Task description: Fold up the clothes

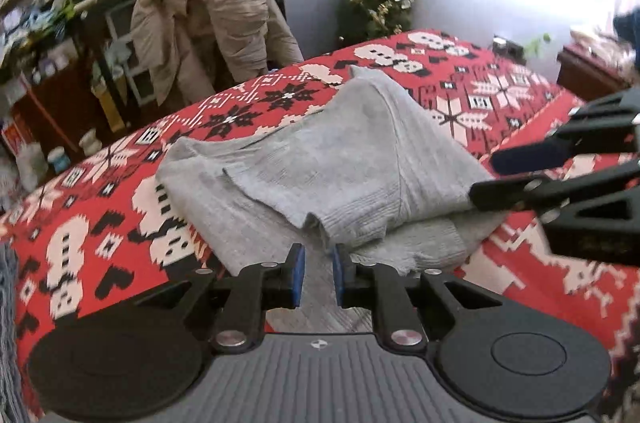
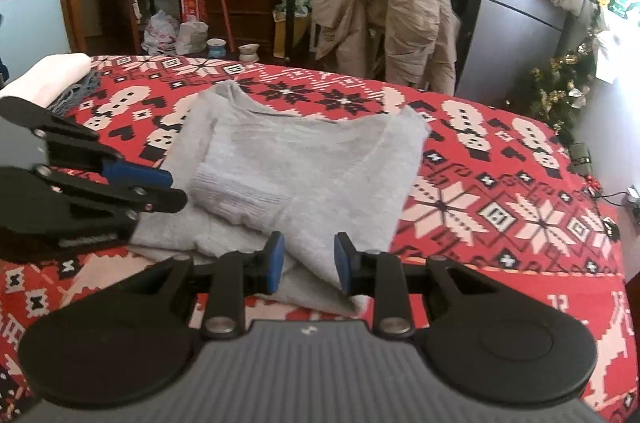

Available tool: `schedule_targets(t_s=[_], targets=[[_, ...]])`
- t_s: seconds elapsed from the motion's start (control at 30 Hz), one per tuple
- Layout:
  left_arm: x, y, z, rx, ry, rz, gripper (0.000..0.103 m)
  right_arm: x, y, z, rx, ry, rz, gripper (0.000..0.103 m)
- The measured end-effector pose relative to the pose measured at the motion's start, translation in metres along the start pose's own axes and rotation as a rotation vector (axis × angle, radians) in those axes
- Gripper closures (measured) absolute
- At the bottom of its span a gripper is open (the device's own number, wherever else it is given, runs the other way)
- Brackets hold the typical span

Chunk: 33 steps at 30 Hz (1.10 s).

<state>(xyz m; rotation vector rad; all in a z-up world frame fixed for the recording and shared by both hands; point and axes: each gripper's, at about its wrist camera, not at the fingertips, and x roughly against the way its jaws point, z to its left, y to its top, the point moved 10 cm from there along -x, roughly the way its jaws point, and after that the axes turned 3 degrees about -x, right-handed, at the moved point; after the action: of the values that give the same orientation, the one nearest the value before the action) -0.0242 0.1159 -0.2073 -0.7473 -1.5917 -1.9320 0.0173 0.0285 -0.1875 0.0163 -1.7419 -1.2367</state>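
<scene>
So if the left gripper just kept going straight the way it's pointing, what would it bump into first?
Most likely the grey garment: the left gripper points down at its near folded edge on the red patterned cloth, though exact depth is hard to judge.

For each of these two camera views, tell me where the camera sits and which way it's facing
Left wrist: on the left gripper, facing down across the grey garment on the red patterned cover; right gripper at right edge.
Right wrist: on the right gripper, over the garment's near edge; left gripper enters from left.
Shared: garment, cover, beige coat on a chair.
</scene>
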Motion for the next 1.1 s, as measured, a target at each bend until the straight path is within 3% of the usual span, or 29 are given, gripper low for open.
schedule_targets(t_s=[0.17,0.23,0.33,0.5,0.6,0.73,1.03,1.1], targets=[[-0.009,0.000,-0.009,-0.062,-0.027,0.004,0.088,0.005,-0.003,-0.007,-0.012,-0.018,0.011,0.073],[-0.011,0.001,-0.011,-0.071,-0.013,0.014,0.102,0.005,-0.004,-0.007,-0.013,-0.019,0.014,0.073],[0.004,0.009,-0.014,-0.022,-0.070,-0.009,0.101,0.005,-0.003,-0.006,-0.012,-0.019,0.011,0.073],[0.035,0.019,-0.008,0.154,-0.205,-0.057,0.096,0.005,-0.001,-0.010,-0.026,-0.022,0.011,0.073],[0.029,0.013,-0.004,0.156,-0.141,-0.044,0.089,0.004,-0.003,-0.014,-0.045,-0.026,0.020,0.073],[0.013,-0.002,-0.005,0.079,-0.056,0.005,0.089,0.004,-0.006,-0.018,-0.057,-0.031,0.027,0.073],[-0.005,0.000,-0.013,-0.013,-0.037,0.009,0.089,0.003,-0.010,-0.019,-0.065,-0.031,0.039,0.071],[-0.008,0.001,-0.013,-0.022,-0.023,0.010,0.101,0.003,-0.010,-0.019,-0.068,-0.030,0.039,0.071]])
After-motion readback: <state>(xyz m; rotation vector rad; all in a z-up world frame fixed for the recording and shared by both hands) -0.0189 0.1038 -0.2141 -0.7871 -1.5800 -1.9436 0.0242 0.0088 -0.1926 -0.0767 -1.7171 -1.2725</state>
